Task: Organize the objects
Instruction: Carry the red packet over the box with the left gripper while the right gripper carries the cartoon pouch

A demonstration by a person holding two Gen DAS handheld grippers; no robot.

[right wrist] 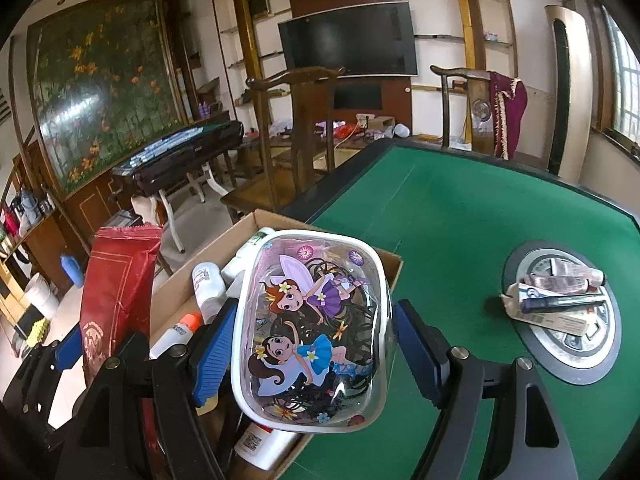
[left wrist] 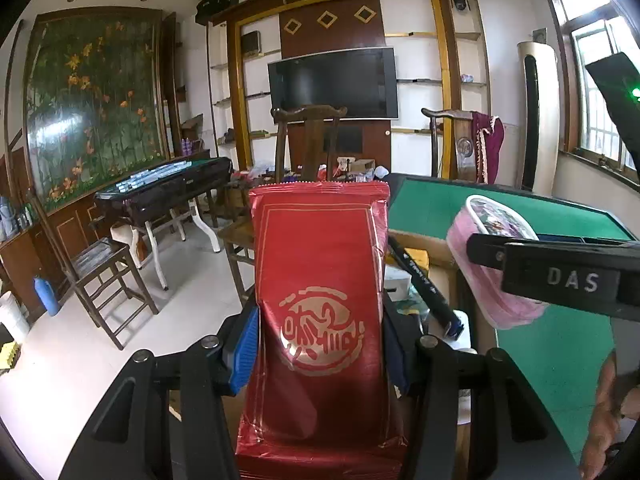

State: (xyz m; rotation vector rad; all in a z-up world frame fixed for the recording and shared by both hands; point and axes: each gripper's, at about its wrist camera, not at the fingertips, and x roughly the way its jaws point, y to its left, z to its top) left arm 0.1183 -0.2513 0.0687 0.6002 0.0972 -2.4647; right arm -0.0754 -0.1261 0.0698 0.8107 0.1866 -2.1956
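Observation:
A tall red foil packet (left wrist: 320,280) with a gold seal stands upright between the blue pads of my left gripper (left wrist: 318,354), which is shut on its lower half. In the right wrist view the same red packet (right wrist: 116,292) hangs just left of an open cardboard box (right wrist: 248,220). My right gripper (right wrist: 316,350) is shut on a clear white-rimmed pouch (right wrist: 316,328) printed with cartoon fairies, holding it over the box. That pouch (left wrist: 492,220) also shows at the right of the left wrist view, pinched by a black finger (left wrist: 560,276).
White bottles (right wrist: 208,284) and an orange-capped tube (right wrist: 180,328) lie in the box at the left edge of the green felt table (right wrist: 460,208). Its round centre hub (right wrist: 560,364) carries tubes and small cosmetics (right wrist: 560,296). Wooden chairs (right wrist: 296,128) and a second game table (right wrist: 180,160) stand beyond.

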